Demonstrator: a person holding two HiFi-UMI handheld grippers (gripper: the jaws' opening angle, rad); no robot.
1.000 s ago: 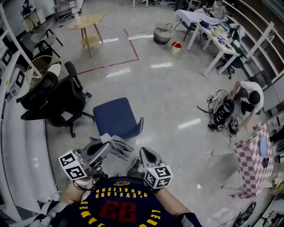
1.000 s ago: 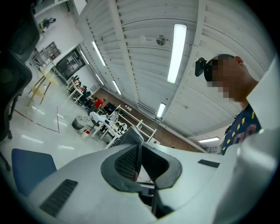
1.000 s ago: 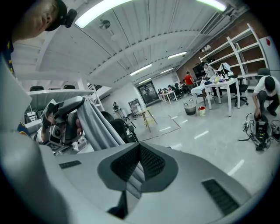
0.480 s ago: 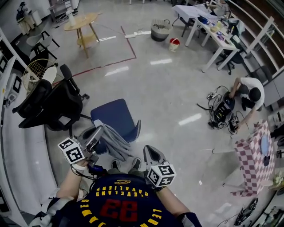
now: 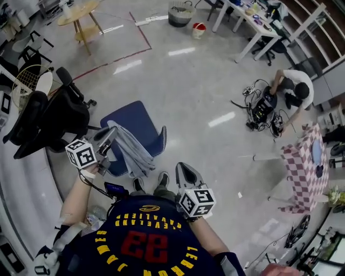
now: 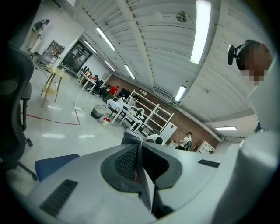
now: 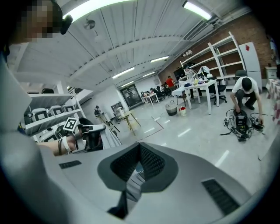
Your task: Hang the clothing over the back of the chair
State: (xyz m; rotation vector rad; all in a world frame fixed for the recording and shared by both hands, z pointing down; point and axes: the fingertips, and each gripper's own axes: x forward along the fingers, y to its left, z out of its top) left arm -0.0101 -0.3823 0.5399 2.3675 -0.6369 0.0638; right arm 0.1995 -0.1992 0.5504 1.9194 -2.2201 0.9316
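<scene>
I am looking steeply down on a pale, glossy workshop floor [image 5: 199,113] marked with a red tape line [image 5: 116,56]. The person holding the rig wears a dark shirt [image 5: 140,245] printed with a red "23", seen upside down, and arcs of yellow letters that I cannot read in full.

Two black office chairs [image 5: 64,116] stand at the left, just beside one blue chair [image 5: 132,118]. One person [image 5: 291,86] crouches over cables at the right.

The grey clothing [image 5: 132,153] hangs from my left gripper [image 5: 113,131], whose jaws are clamped tight on a thin fold of it. The cloth drapes down across the near edge of the blue chair, and I cannot tell whether it touches.

My right gripper [image 5: 181,168] sits low and apart from the cloth, its jaws drawn together on nothing. Each gripper carries one cube of black-and-white square markers.

Far off stand one dark basket [image 5: 180,11], its contents unclear, and one small red bucket [image 5: 199,29].
</scene>
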